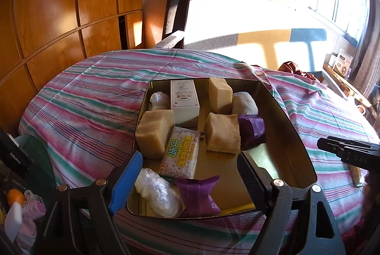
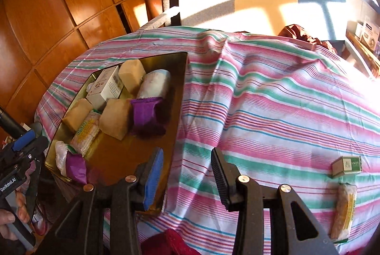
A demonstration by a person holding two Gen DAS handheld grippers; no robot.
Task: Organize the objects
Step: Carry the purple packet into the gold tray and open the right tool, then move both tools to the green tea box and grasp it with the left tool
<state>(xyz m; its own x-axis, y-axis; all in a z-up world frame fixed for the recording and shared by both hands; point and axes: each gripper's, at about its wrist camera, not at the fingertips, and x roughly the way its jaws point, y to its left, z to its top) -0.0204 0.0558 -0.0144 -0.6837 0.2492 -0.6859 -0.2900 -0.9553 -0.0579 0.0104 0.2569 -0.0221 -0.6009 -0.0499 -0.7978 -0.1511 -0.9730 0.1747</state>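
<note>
Sorting snacks: a gold tin [image 1: 292,136] sits on a bed's striped sheet [image 2: 273,98], already crowded with goods.
Inside the tin: sponge-like blocks [image 1: 222,135], a white carton [image 1: 184,98], a cracker pack [image 1: 181,155], purple wrappers [image 1: 198,193] and plastic-wrapped bundles [image 1: 156,190].
Still outside: a small green-and-white box [image 2: 347,165] and a long cracker packet [image 2: 343,209] lie just beside each other on the sheet, well apart from the tin, at the right edge of the right-wrist view.
Left claw [image 1: 187,176]: jaws wide apart, nothing between them, hovering over the tin's near end.
Right claw [image 2: 187,179]: jaws parted and empty, poised above the tin's right rim and the sheet.
Likely step: fetching one of the two stragglers.
Doing it well: swing the right claw across to the green-and-white box, square the jaws to its narrow sides, close gently so the card does not crush, then set it in the bare gold floor near the front.
</note>
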